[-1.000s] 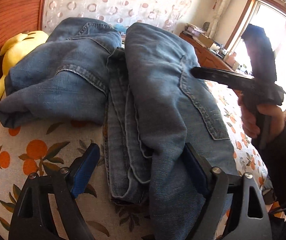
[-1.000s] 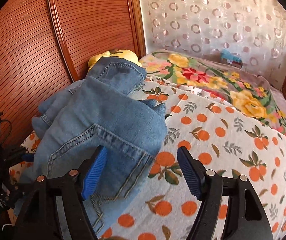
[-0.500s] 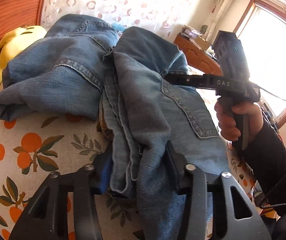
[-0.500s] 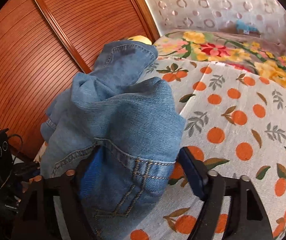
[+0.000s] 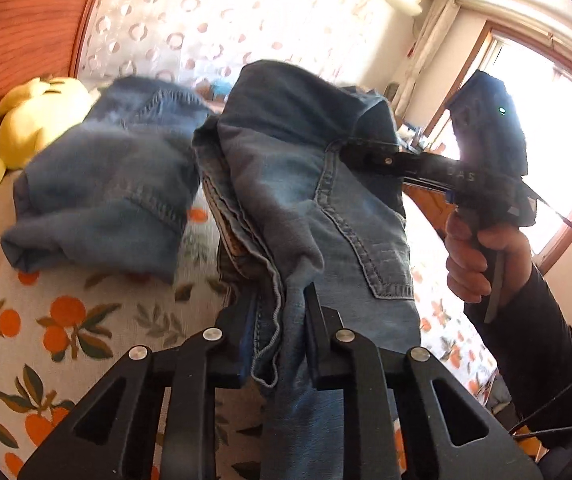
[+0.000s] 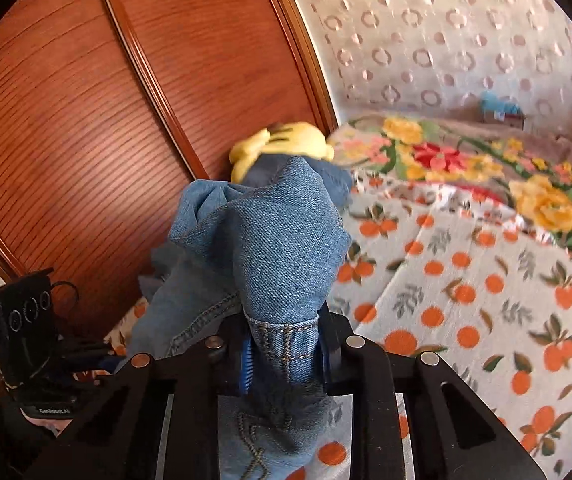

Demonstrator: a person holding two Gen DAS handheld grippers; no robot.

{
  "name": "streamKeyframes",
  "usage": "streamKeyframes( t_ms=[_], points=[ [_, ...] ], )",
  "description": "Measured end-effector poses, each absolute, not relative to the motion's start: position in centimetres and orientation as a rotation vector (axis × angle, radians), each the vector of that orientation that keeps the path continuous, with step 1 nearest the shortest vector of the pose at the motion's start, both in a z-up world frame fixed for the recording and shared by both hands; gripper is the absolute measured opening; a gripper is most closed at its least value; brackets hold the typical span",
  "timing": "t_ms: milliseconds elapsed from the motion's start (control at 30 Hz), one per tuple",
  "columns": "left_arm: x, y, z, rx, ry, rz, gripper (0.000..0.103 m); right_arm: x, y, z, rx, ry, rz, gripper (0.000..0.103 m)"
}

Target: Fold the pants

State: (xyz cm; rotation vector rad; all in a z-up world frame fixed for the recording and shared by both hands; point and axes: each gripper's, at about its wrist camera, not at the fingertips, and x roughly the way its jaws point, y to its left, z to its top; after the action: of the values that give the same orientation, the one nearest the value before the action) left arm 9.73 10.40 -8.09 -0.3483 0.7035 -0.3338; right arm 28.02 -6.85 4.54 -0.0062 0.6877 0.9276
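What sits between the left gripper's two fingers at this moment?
In the left wrist view, a bunched fold of the jeans fills the left gripper; its jaws have just been closing and now pinch the denim.

"DAS" on right gripper (image 5: 360, 148); "GenRobot.AI" on left gripper (image 6: 97, 356)

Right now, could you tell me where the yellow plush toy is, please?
The yellow plush toy lies at the far left of the left wrist view, on the bed against the wooden panel, just behind the jeans.
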Motion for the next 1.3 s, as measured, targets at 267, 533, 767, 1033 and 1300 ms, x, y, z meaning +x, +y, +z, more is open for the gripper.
streamKeyframes(
  t_ms=[267,533,767,1033,1300],
  points=[
    [10.5,13.6,-2.8,-0.319,0.586,-0.302,0.022,28.7,-4.4,8.5,-0.026,0.581,0.938,0.025],
    [14.7,18.7,0.0,-0.214,0.623,-0.222,0.022,32.5,1.6,7.5,0.048,0.571,0.935,0.025],
    [18.5,22.5,-1.1,-0.144,0.706,-0.121,0.024,38.7,6.6,3.7,0.075,0.634,0.944,0.026],
    [20.1,24.8,-3.5,-0.175,0.779,-0.056,0.027,44.2,9.1,-0.5,0.008,0.747,0.889,0.05],
    [19.3,25.1,-0.3,-0.147,0.68,-0.027,0.06,43.8,6.8,3.5,-0.042,0.622,0.818,0.055]
  ],
)
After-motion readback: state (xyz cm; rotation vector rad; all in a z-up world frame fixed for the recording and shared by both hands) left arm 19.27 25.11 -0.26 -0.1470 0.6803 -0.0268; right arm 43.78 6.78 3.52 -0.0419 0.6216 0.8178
